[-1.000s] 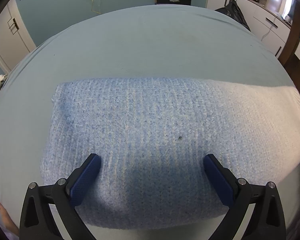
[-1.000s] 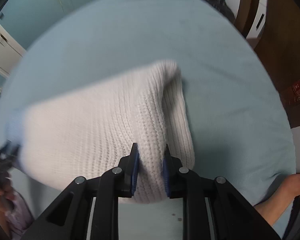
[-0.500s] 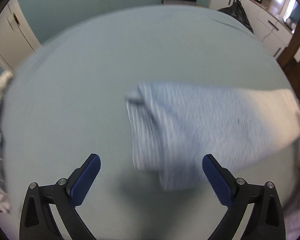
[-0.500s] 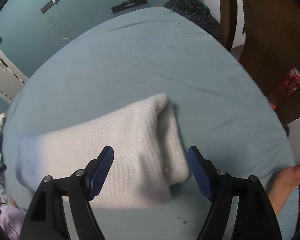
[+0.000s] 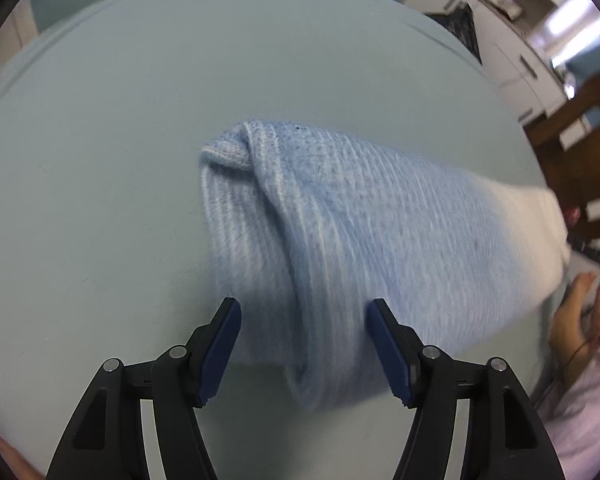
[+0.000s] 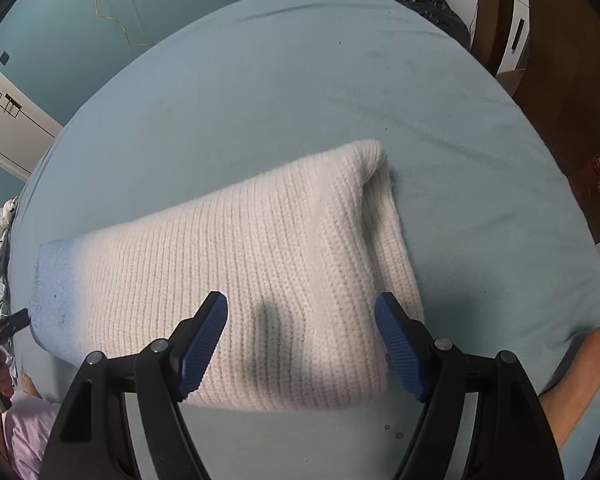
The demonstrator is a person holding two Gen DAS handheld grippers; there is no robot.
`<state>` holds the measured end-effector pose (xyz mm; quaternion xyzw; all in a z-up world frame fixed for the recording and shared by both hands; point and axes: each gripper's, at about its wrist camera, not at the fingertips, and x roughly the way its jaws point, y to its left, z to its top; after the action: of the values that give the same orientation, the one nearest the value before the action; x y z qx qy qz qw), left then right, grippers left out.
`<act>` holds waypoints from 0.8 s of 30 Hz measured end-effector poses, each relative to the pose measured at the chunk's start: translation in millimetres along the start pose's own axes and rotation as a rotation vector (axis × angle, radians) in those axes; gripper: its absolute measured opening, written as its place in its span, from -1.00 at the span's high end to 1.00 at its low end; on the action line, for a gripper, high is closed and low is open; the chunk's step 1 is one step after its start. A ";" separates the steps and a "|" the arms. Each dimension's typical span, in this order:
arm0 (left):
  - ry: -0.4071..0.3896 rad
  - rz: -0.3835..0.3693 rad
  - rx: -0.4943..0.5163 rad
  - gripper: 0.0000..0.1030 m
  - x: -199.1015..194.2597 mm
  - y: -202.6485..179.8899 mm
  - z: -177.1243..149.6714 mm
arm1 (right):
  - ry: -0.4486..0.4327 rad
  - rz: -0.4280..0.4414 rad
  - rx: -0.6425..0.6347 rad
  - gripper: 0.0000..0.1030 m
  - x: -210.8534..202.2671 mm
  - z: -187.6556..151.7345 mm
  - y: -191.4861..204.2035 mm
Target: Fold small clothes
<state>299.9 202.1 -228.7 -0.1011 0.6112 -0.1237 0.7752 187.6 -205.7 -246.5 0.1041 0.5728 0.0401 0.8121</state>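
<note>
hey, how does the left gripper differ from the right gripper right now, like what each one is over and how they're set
The left gripper hovers over the blue end of the knitted garment; the right gripper hovers over its white end. The left gripper's jaws have just been closing, with a fold of blue knit between them though not pinched; the right gripper's have just opened, with white knit below them. The left stands a little narrower than the right. Both have blue pads, point steeply down and hold nothing.

Both the left gripper (image 5: 303, 344) and the right gripper (image 6: 301, 344) are showing black skeletal arms, silver pivot screws and ribbed blue pads (image 6: 204, 344); a lilac sleeve (image 5: 580, 412) is showing beside the left gripper.
</note>
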 end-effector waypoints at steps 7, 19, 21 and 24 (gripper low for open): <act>-0.042 0.018 0.037 0.54 15.7 -18.2 10.2 | 0.008 -0.012 -0.010 -0.42 10.1 -3.0 0.1; -0.008 0.037 -0.087 0.70 -7.8 20.0 2.0 | -0.010 -0.009 -0.037 -0.42 7.0 -7.5 9.7; -0.022 0.026 -0.081 0.71 -11.0 19.5 2.7 | 0.006 -0.022 -0.046 -0.42 11.1 -9.9 11.9; -0.055 0.132 -0.025 0.71 -35.4 0.0 11.7 | 0.017 -0.021 -0.033 -0.42 12.5 -14.3 10.5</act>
<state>303.4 213.3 -193.3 -0.0735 0.5965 -0.0620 0.7968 179.0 -191.4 -260.4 0.0845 0.5799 0.0419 0.8092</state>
